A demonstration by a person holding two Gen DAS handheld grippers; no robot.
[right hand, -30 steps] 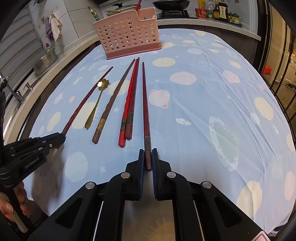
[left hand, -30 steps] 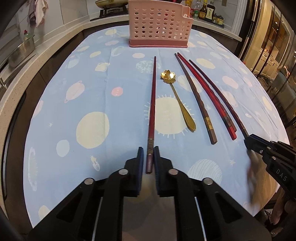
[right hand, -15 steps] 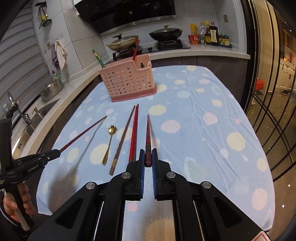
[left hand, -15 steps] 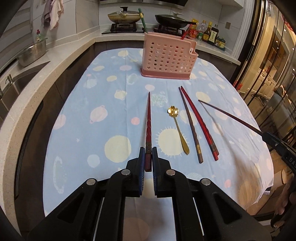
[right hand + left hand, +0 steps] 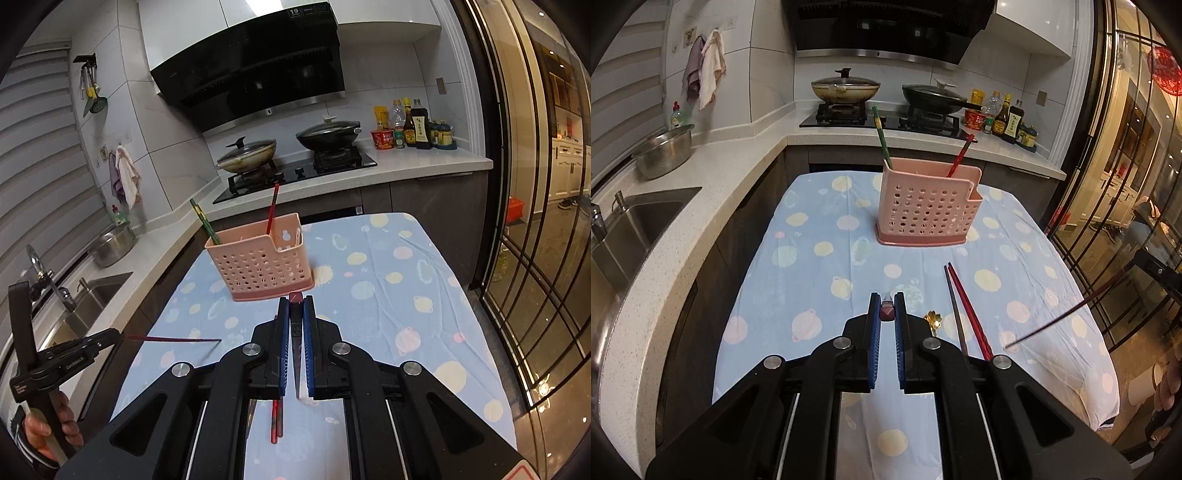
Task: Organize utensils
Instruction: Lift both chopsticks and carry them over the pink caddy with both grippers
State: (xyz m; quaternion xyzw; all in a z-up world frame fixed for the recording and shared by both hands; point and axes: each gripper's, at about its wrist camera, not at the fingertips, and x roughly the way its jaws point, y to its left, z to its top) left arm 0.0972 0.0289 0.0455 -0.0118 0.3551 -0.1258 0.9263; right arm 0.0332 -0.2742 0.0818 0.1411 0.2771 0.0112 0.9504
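Note:
My left gripper (image 5: 886, 314) is shut on the thick end of a dark red chopstick (image 5: 887, 312), held above the table; its shaft is hidden below the jaws. My right gripper (image 5: 295, 306) is shut on a second dark chopstick (image 5: 296, 354), also in the air. Each gripper shows in the other's view: left gripper (image 5: 117, 334), right gripper (image 5: 1137, 264). The pink perforated holder (image 5: 927, 210) stands at the far end with a green chopstick (image 5: 880, 134) and a red one (image 5: 960, 155) in it. A brown and a red chopstick (image 5: 964, 314) and a gold spoon (image 5: 932, 319) lie on the cloth.
The table wears a blue planet-print cloth (image 5: 820, 266). A counter with a sink (image 5: 631, 229) and a steel bowl (image 5: 663, 151) runs along the left. Behind the holder are a stove with pans (image 5: 846, 88) and sauce bottles (image 5: 1008, 118). Glass doors (image 5: 1126, 184) stand on the right.
Both grippers have risen well above the table, each lifting its chopstick off the cloth. The views have tilted up, and the stove and hood have come into sight.

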